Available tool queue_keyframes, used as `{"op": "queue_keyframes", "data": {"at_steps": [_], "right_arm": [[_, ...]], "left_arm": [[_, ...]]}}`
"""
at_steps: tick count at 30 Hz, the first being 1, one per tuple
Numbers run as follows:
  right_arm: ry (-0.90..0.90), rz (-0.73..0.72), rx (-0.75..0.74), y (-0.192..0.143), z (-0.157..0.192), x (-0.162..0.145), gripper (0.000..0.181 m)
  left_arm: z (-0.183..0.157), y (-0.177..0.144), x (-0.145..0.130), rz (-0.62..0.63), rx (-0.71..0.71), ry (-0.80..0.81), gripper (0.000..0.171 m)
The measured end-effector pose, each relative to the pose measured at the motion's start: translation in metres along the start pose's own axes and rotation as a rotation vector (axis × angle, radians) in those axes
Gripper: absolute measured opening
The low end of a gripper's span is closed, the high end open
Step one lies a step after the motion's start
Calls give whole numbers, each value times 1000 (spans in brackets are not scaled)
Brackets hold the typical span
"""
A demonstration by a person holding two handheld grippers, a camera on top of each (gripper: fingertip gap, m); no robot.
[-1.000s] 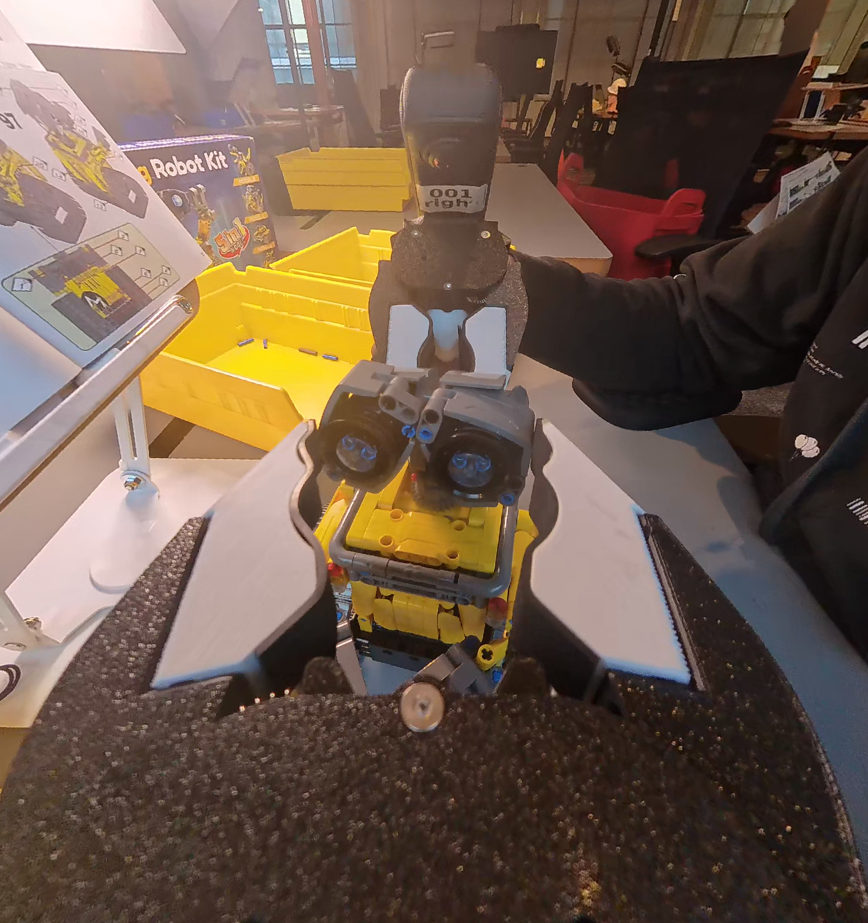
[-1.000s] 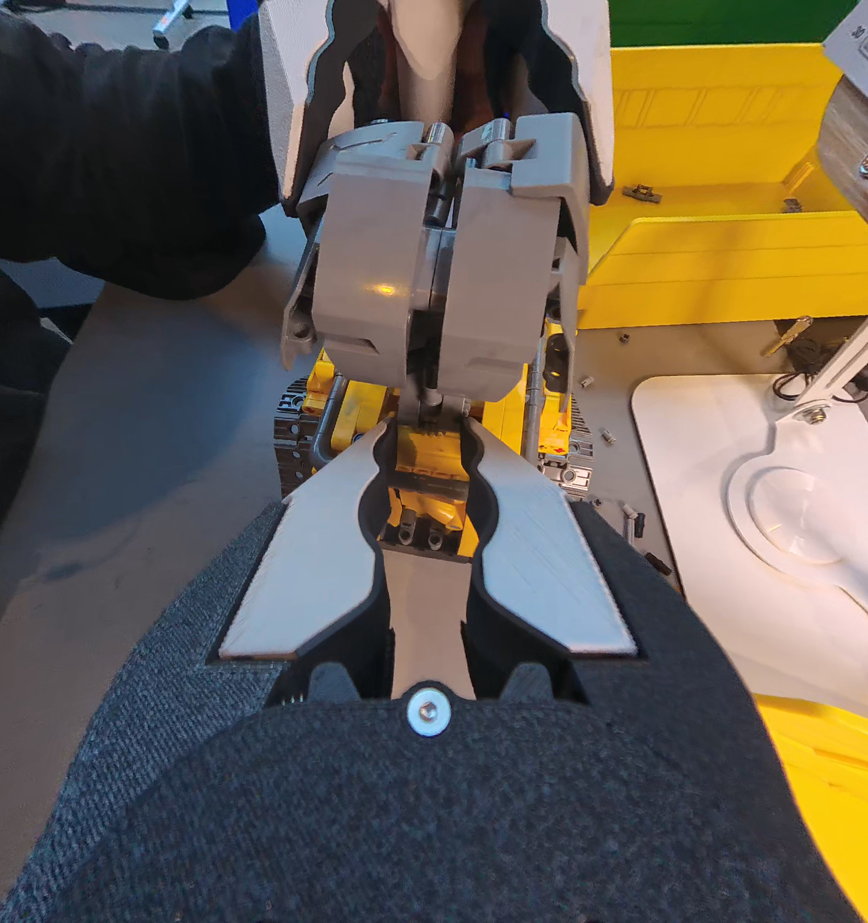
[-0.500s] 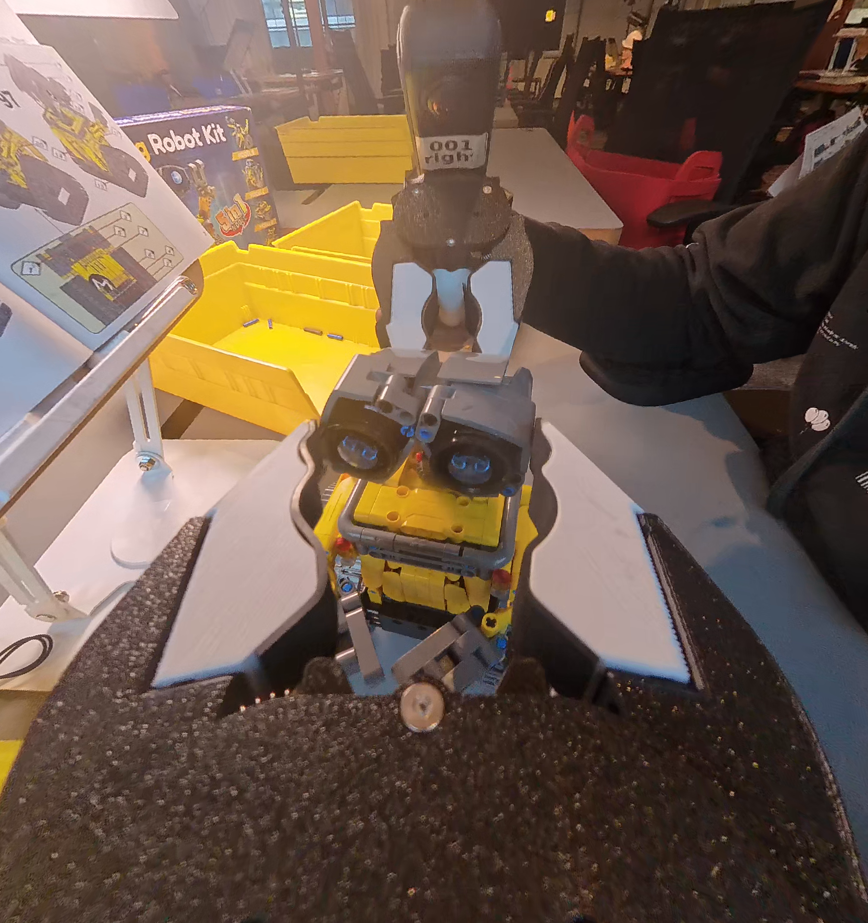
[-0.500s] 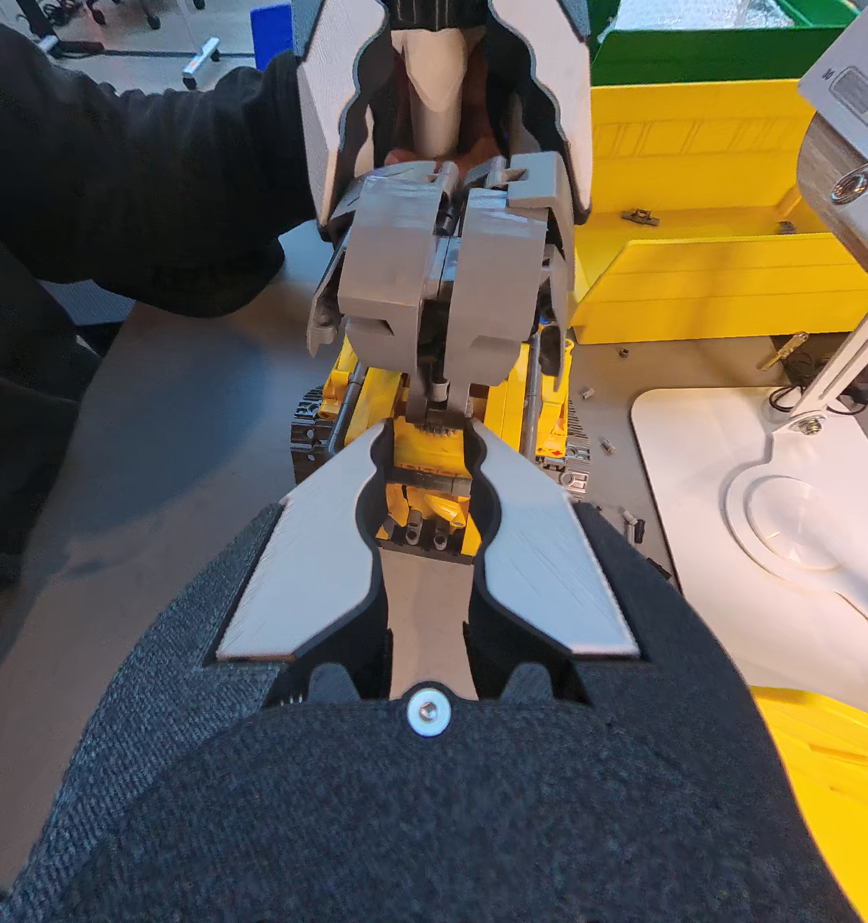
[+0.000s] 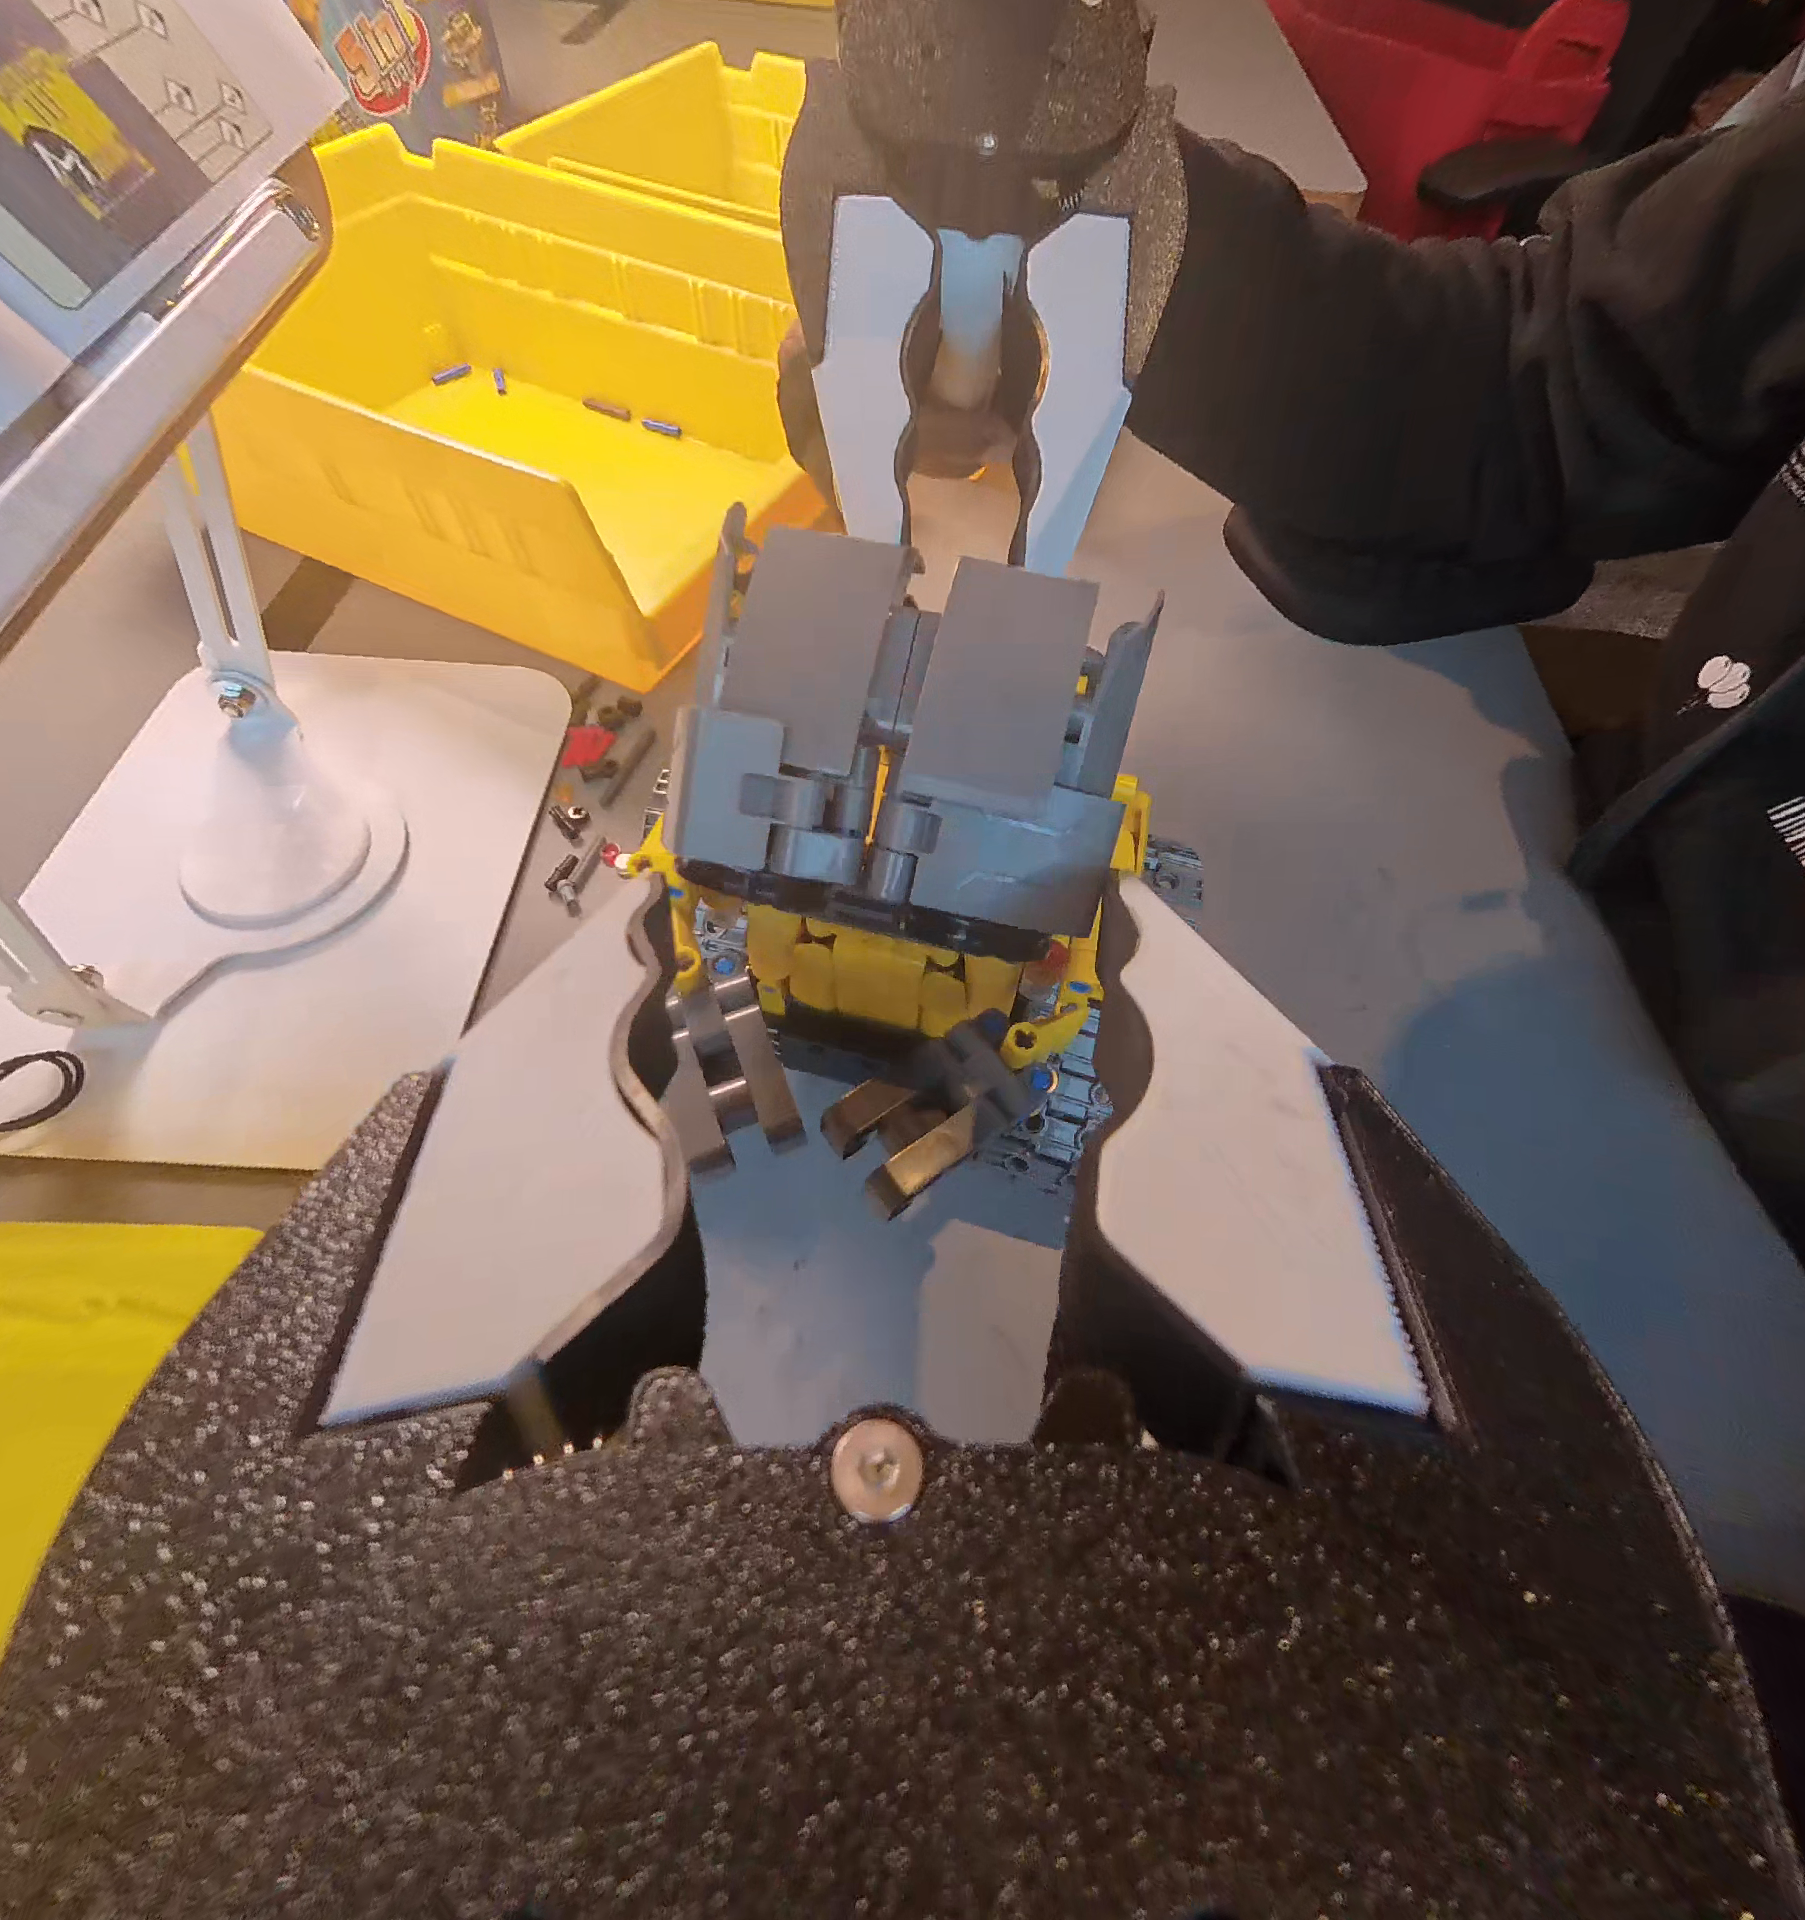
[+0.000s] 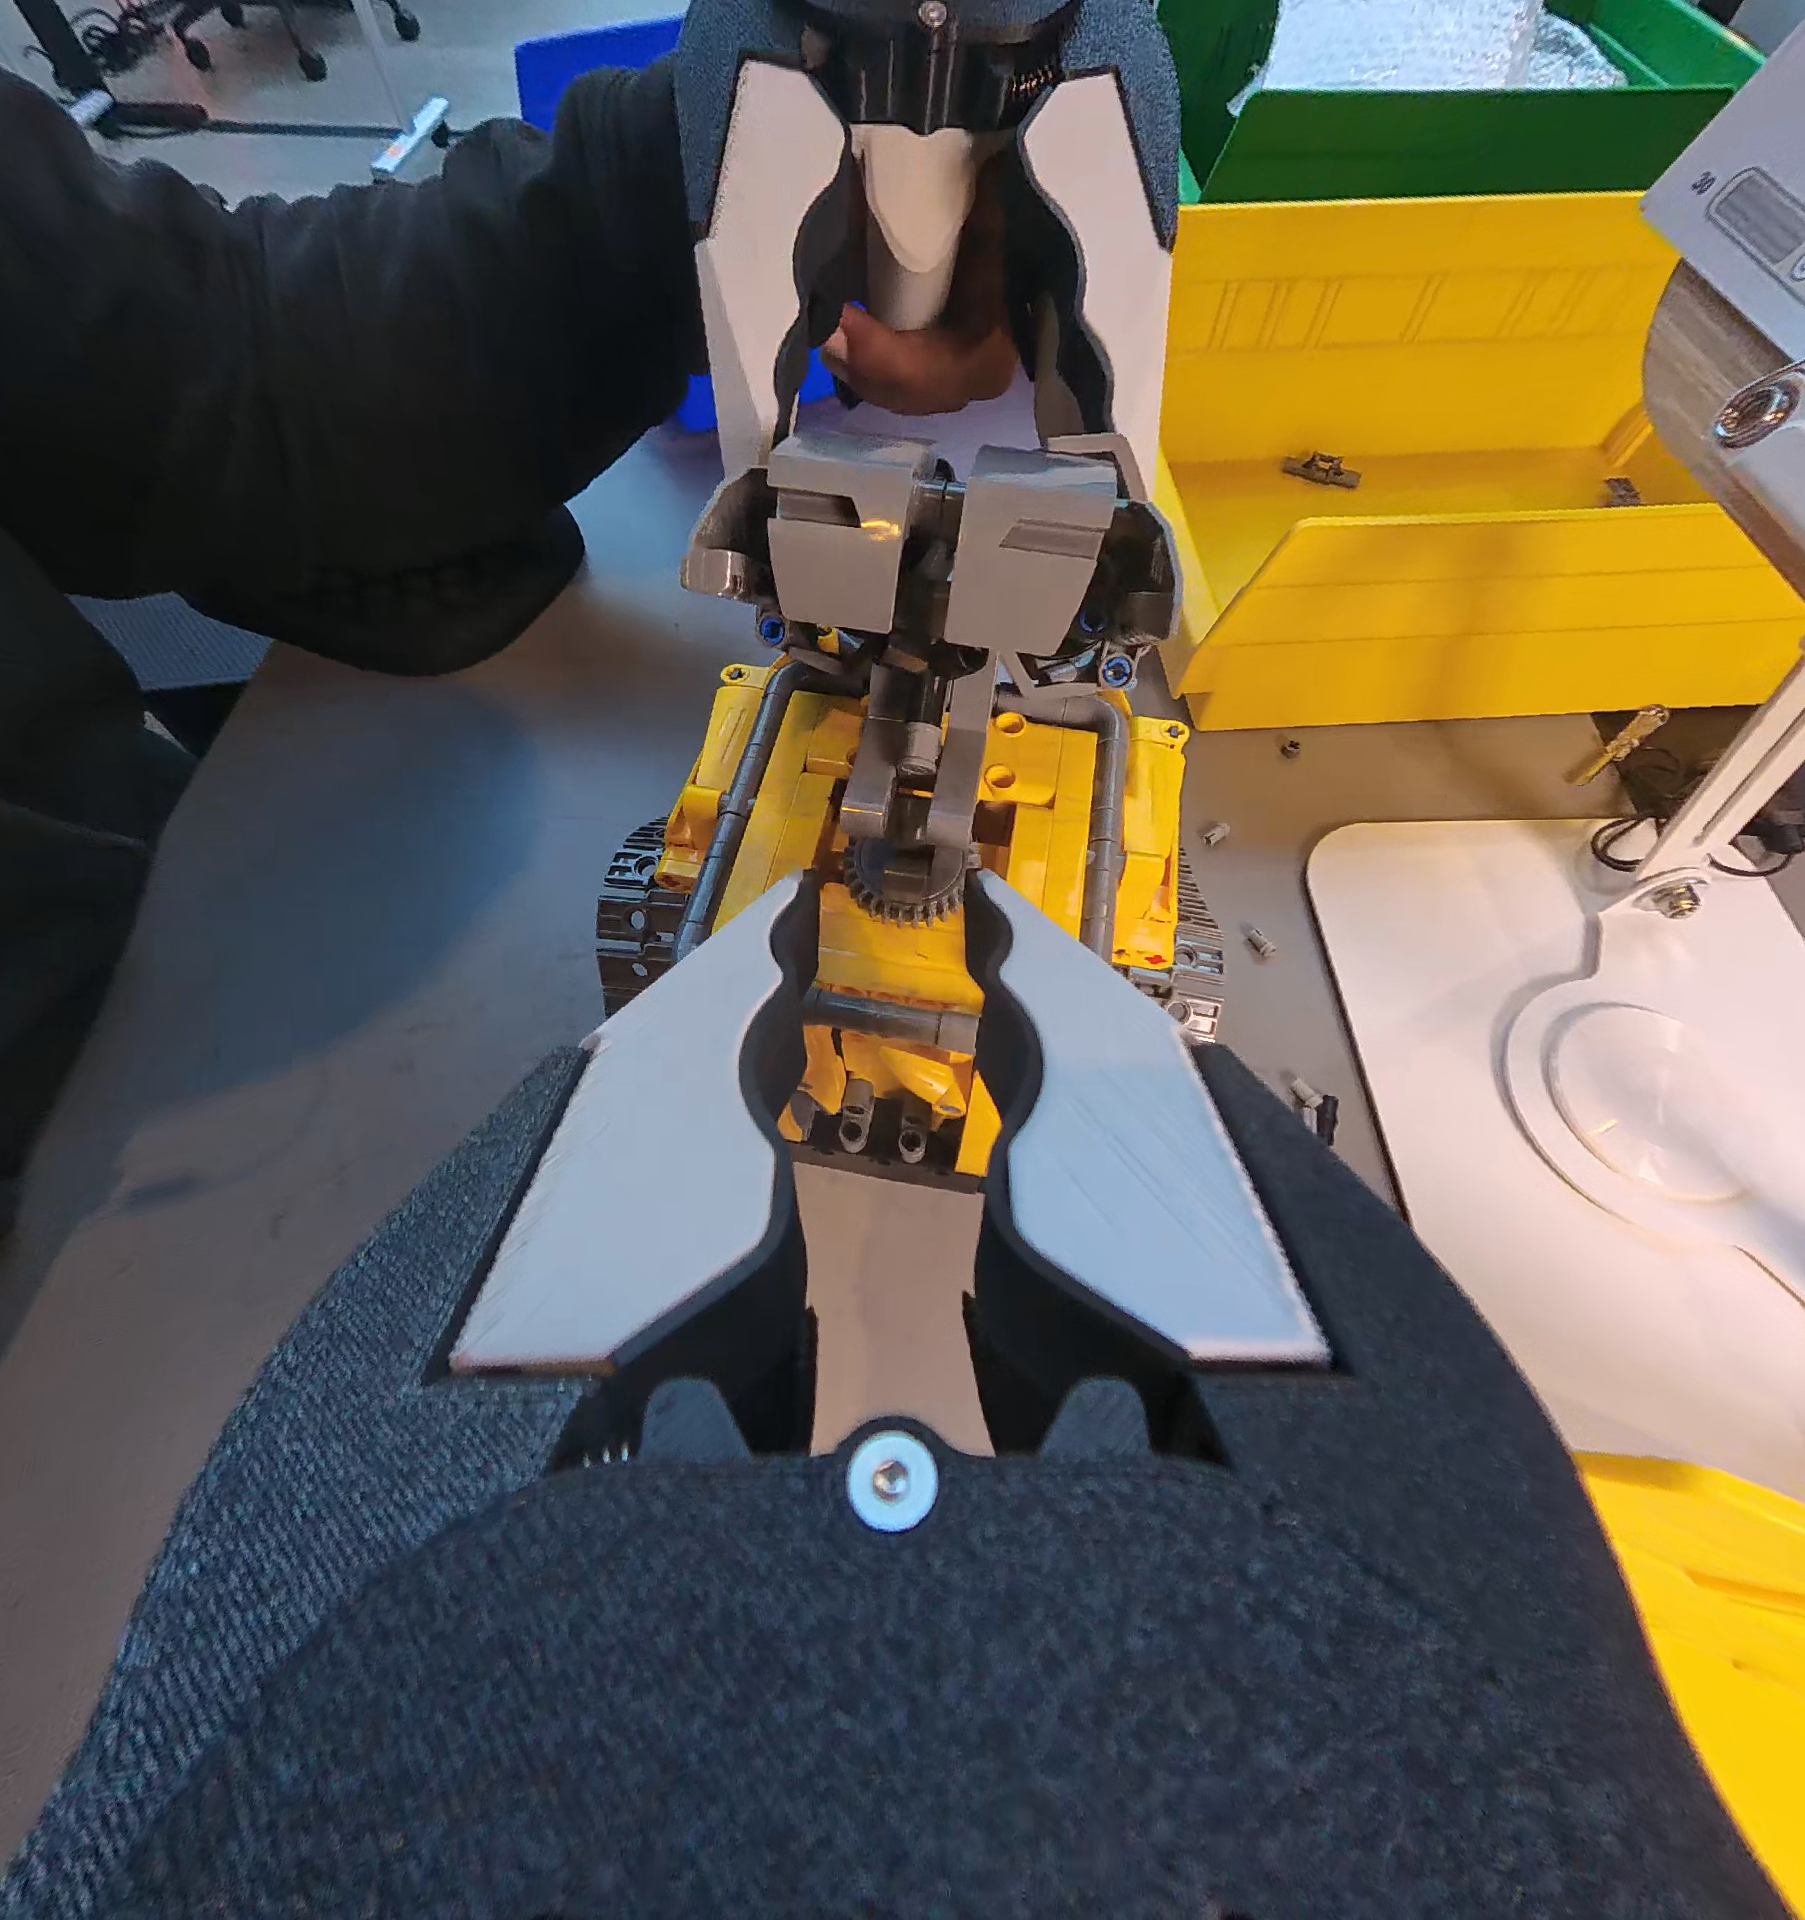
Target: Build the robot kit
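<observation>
Toy robot [image 5: 877,966] stands upright on its tracks [image 6: 633,925] on the grey surface [image 5: 1345,935], mid-scene, right of the yellow bin [image 5: 482,457] and the white stand base [image 5: 254,883].

Left claw [image 5: 882,925]: jaws wide apart, tips flanking the yellow body just under the grey head [image 5: 877,727]. Can't tell if the pads touch the sides. Right claw [image 6: 890,883]: jaws only partly apart, tips either side of the small gear [image 6: 877,899] at the foot of the neck [image 6: 908,758], on the robot's back. Nothing visibly pinched.

Risks, as a judgement:
- The head sits on a thin hinged neck. A side squeeze or a push from the right claw probably pops it off or folds it over.
- Tracks look free to roll, so an uneven push from either claw likely skids the robot along the surface.
- The grey arms [image 5: 721,1081] hang forward between the left jaws, so closing there could snag or bend them.
- Loose pins [image 5: 597,769] lie just left of the robot and are easily swept away.

Orientation: front and arms face the left claw, back faces the right claw. Tracks run along the line between the two claws. Body and neck run vertical. The head's long axis lies crosswise, left to right, pitched forward so its top shows in the left wrist view.
</observation>
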State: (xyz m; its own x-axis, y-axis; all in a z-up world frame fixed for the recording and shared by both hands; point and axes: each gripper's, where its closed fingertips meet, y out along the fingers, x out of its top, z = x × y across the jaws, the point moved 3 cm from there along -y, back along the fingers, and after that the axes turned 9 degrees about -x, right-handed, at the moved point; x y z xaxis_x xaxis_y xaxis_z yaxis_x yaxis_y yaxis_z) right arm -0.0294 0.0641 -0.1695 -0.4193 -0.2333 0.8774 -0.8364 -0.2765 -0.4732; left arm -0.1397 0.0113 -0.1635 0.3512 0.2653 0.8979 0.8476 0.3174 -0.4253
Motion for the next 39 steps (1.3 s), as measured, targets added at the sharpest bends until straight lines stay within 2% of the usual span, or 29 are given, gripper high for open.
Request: {"op": "queue_keyframes", "data": {"at_steps": [8,12,20,27,32,36,38,39], "right_arm": [[4,-3,0,3,1,0,28],[-7,10,-6,5,2,-1,28],[-26,20,-32,2,2,1,26],[-35,-8,-110,-22,-7,8,30],[-57,-9,-101,-12,4,10,31],[-76,-107,-181,-16,-3,31,31],[-60,-196,-240,-25,-12,48,30],[-48,-241,-279,-30,-18,56,31]], "left_arm": [[1,2,7,-18,37,47,94],[0,7,8,-7,36,69,84],[5,3,12,-48,62,87,81],[3,4,23,-81,80,130,80],[2,5,27,-101,86,147,80],[2,2,32,-123,111,164,76],[2,-8,43,-205,135,171,61],[2,-15,49,-257,138,166,60]]}}
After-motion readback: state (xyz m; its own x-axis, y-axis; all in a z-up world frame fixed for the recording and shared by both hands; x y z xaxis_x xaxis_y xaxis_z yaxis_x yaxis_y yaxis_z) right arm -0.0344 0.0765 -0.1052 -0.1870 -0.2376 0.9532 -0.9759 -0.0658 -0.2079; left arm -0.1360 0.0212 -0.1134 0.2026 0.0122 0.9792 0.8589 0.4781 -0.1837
